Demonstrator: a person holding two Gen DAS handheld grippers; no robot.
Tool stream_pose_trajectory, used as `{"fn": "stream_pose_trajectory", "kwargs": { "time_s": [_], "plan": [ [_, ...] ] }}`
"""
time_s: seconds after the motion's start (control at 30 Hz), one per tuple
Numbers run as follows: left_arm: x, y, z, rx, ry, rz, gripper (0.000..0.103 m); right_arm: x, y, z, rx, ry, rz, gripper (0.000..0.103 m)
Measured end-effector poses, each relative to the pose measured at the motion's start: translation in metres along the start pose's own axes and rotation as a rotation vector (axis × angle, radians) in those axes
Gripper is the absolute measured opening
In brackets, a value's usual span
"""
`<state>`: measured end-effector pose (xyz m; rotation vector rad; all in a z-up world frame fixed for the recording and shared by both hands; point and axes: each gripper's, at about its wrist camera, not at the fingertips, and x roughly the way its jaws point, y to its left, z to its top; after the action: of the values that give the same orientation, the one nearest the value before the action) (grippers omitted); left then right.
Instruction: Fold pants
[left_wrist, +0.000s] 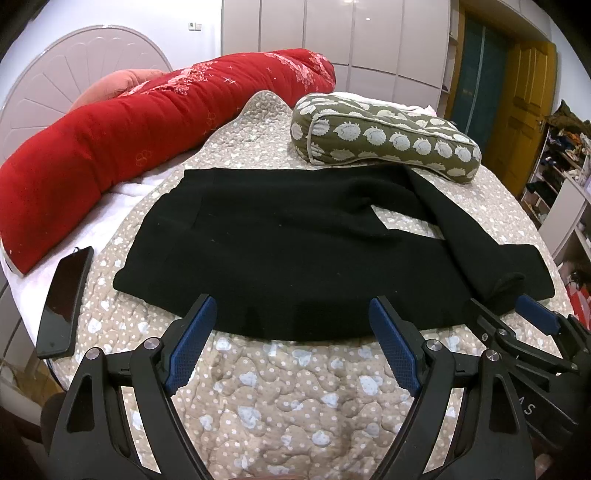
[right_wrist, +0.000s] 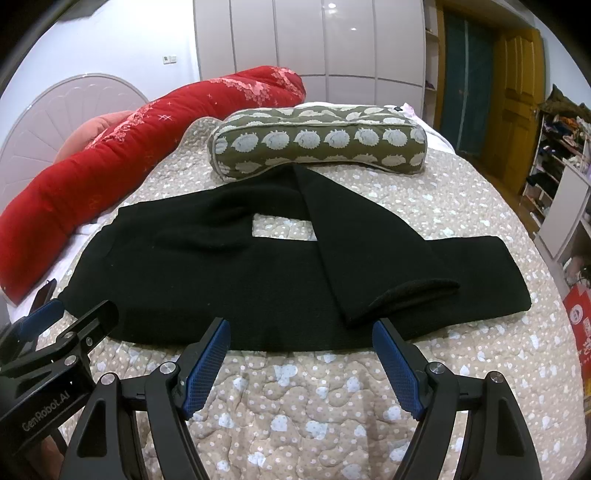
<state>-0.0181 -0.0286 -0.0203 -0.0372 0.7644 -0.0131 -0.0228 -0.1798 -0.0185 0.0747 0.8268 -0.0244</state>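
"genrobot.ai" on left gripper (right_wrist: 48, 321) body

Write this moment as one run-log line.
left gripper: open, empty | right gripper: open, empty | black pants: flat on bed, one leg crossed over

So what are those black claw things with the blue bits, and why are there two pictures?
Those are grippers: tongs a person holds, one in each hand. Each carries a camera looking out along its two fingers, so you get two pictures. One is from the left gripper, the other from the right gripper. Both are open and hold nothing. They hover over a bed with a spotted quilt. On it lie black pants, with one leg crossed over the other. Behind the pants is a green hedgehog pillow, and a long red blanket roll is on the left. A dark phone lies beside the pants.
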Motion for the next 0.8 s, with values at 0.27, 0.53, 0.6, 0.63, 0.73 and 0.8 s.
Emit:
{"fn": "stream_pose_trajectory", "kwargs": {
  "time_s": [0.27, 0.53, 0.6, 0.63, 0.73, 0.8],
  "plan": [
    [0.004, 0.001, -0.001, -0.006, 0.011, 0.001, 0.085, 0.001, 0.000, -0.002, -0.007, 0.003, -0.011, 0.078],
    [0.007, 0.003, -0.001, -0.011, 0.015, 0.001, 0.085, 0.003, 0.005, -0.002, -0.007, 0.002, -0.002, 0.078],
    [0.008, 0.004, -0.002, -0.014, 0.016, 0.000, 0.085, 0.004, 0.005, -0.002, -0.002, -0.004, 0.006, 0.078],
    [0.008, 0.004, -0.002, -0.014, 0.017, 0.001, 0.085, 0.004, 0.005, -0.002, -0.001, -0.004, 0.008, 0.078],
    [0.010, 0.005, -0.002, -0.017, 0.022, 0.002, 0.085, 0.006, 0.006, -0.003, -0.004, 0.006, 0.003, 0.078],
    [0.010, 0.006, -0.002, -0.019, 0.026, 0.001, 0.085, 0.007, 0.005, -0.004, -0.001, 0.006, 0.005, 0.078]
  ]
}}
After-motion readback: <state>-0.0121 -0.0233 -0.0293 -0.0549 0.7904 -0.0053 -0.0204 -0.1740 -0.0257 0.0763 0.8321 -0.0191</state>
